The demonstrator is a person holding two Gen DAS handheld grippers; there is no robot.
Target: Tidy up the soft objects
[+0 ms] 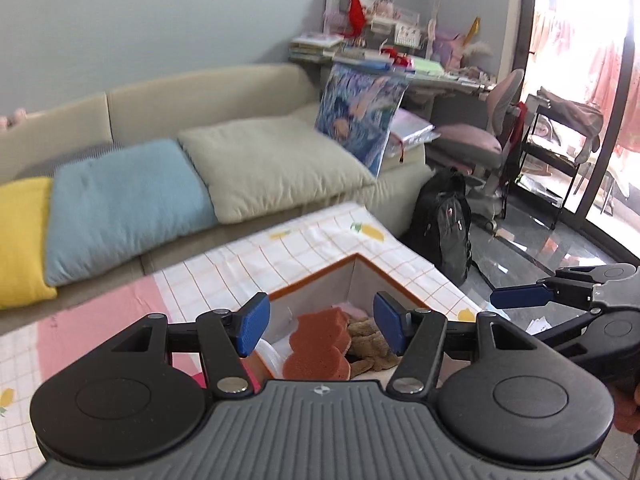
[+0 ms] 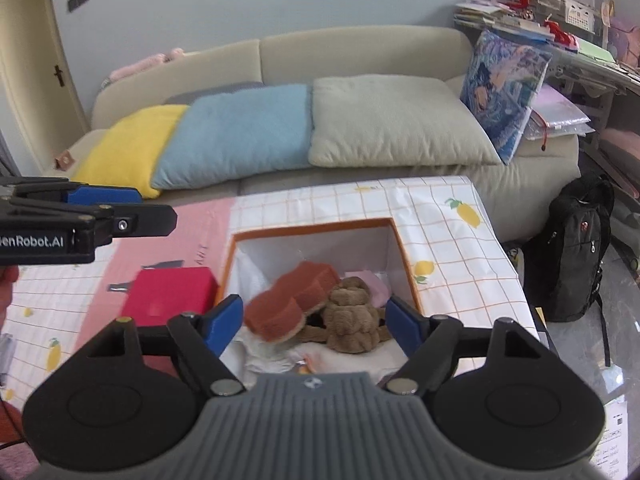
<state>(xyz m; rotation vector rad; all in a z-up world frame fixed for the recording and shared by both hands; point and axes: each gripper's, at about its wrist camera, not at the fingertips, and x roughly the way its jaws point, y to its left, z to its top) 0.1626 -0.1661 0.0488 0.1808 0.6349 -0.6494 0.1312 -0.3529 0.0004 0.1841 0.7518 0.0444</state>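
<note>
An orange-rimmed open box (image 2: 404, 258) sits on the table with the checked lemon cloth (image 2: 460, 240). Inside lie a reddish-brown sponge (image 2: 292, 300), a brown plush toy (image 2: 352, 316) and something pink (image 2: 378, 284). My right gripper (image 2: 316, 326) is open and empty, held above the box's near edge. My left gripper (image 1: 322, 328) is open and empty, also above the box (image 1: 360, 268), with the sponge (image 1: 320, 340) and plush (image 1: 370, 346) below its fingers. Each gripper shows at the side of the other's view.
A red block (image 2: 172, 294) lies on the cloth left of the box. Behind the table is a beige sofa (image 2: 360, 56) with yellow, blue, beige and patterned cushions. A black backpack (image 2: 572, 248) stands on the floor at the right, by a cluttered desk (image 1: 400, 64).
</note>
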